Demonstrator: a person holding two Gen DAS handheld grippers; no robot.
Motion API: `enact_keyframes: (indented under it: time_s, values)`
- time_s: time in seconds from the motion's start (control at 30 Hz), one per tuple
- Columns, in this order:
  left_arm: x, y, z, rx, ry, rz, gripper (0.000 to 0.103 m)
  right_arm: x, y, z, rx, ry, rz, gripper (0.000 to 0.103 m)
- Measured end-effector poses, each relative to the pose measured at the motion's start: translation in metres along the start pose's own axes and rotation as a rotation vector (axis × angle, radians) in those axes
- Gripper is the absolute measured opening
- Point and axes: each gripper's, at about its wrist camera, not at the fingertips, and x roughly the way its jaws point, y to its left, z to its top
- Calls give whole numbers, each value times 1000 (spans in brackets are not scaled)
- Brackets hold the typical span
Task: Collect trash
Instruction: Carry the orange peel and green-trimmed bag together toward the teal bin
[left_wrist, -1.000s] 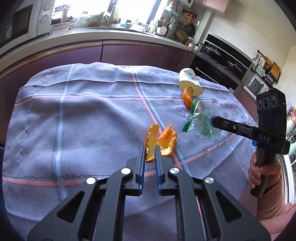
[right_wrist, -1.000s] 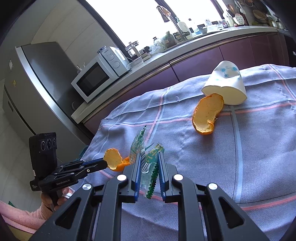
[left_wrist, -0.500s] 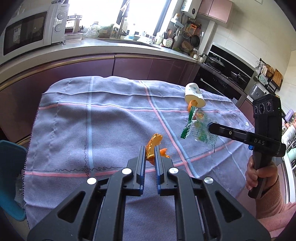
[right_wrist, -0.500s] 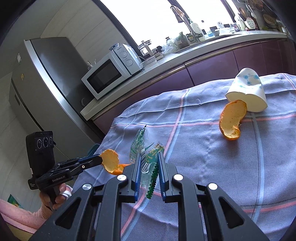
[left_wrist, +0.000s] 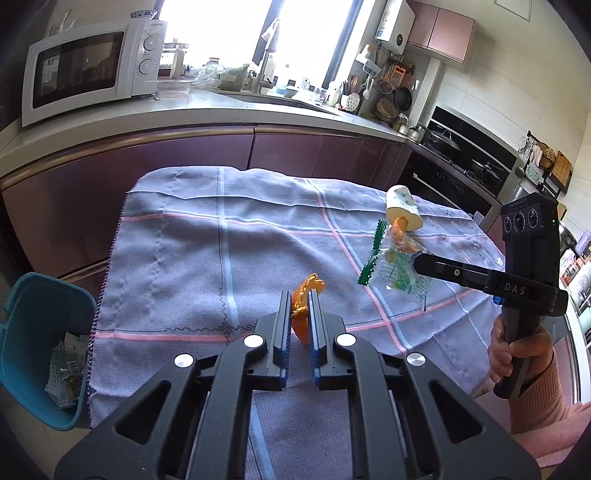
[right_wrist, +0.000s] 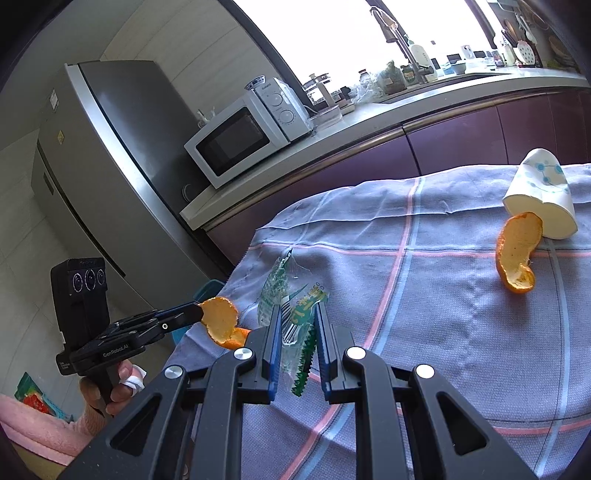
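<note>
The left claw (left_wrist: 297, 314) is clamped on a curled piece of orange peel (left_wrist: 303, 308), held clear above the table (left_wrist: 177, 258) with its grey-blue checked cloth, while the right claw (right_wrist: 297, 345) pinches a crumpled clear plastic wrapper with green printing and a serrated green edge (right_wrist: 295, 325), also lifted off the cloth. Both pieces look very light. The peel seems leathery and springy, so a grip across its thick middle, as here, should hold; a hold on a thin torn edge could tear or slip. The wrapper is thin, slick film that folds flat between the pads, and it is best taken where several layers bunch together, not by one loose corner. A teal plastic bin (left_wrist: 40, 350) stands beside the table's left edge with scraps already inside, the likely place for both. Left on the cloth are a second curved orange peel (right_wrist: 517, 258) and, touching it, a tipped white paper cup with blue dots (right_wrist: 543, 195), which would likely crush under a hard squeeze.
</note>
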Motion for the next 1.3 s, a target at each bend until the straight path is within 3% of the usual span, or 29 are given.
enact_keyframes:
  time_s: [1.3]
  values:
    - [-82, 59, 2, -64, -138, 152, 9, 70, 75, 13, -100, 81, 140, 16]
